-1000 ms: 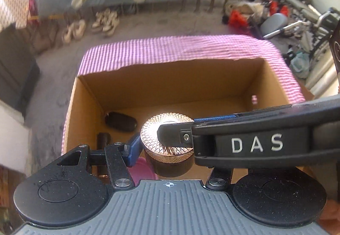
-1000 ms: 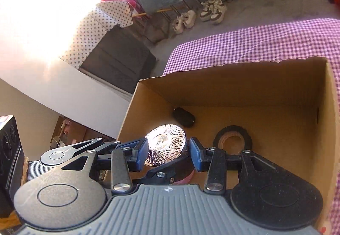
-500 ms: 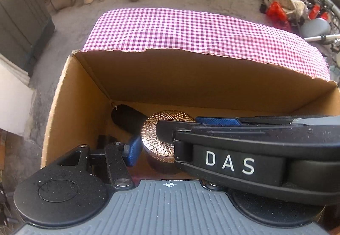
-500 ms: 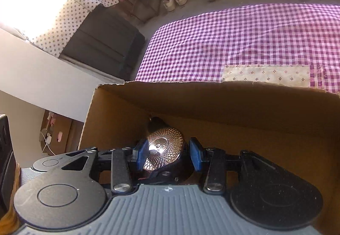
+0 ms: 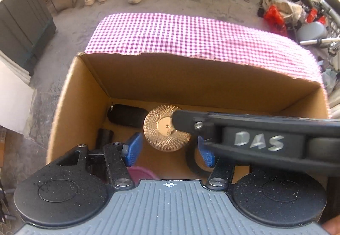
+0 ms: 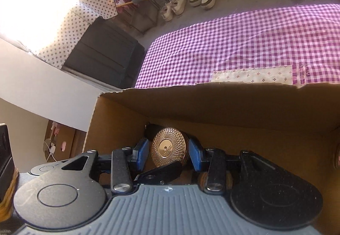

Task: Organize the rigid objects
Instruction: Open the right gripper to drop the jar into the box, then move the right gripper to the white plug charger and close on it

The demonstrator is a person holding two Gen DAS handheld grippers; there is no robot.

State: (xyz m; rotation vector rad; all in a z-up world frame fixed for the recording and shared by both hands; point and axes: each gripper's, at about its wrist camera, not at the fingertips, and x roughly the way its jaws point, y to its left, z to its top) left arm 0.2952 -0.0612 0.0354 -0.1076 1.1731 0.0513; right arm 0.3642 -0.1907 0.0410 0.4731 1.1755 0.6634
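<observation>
Since a second ago both of my tools have sunk deeper into the cardboard box point(image 5: 80, 94), and the gold-lidded jar point(image 5: 165, 130) no longer sits pinched between my left fingers: it now stands on the box floor.

At the left of the left view, a black pouch point(image 5: 125, 116) lies in the far corner, touching the jar's lid. A small dark item point(image 5: 104, 135) sits just in front of it; I cannot tell what it is. My left gripper point(image 5: 167, 150) is opening, its blue fingers point(image 5: 132, 150) spread clear of the jar, which shows just beyond them. A pink object point(image 5: 140, 173) peeks out under the left finger. To the right, a black tape roll point(image 5: 192, 164) lies on the floor, partly hidden.

My right gripper point(image 6: 169, 153) crosses in from the right, and I cannot tell whether its half-spread fingers press the jar point(image 6: 169, 150) between them. The checked cloth point(image 5: 191, 35) covers the worktop behind the box.
</observation>
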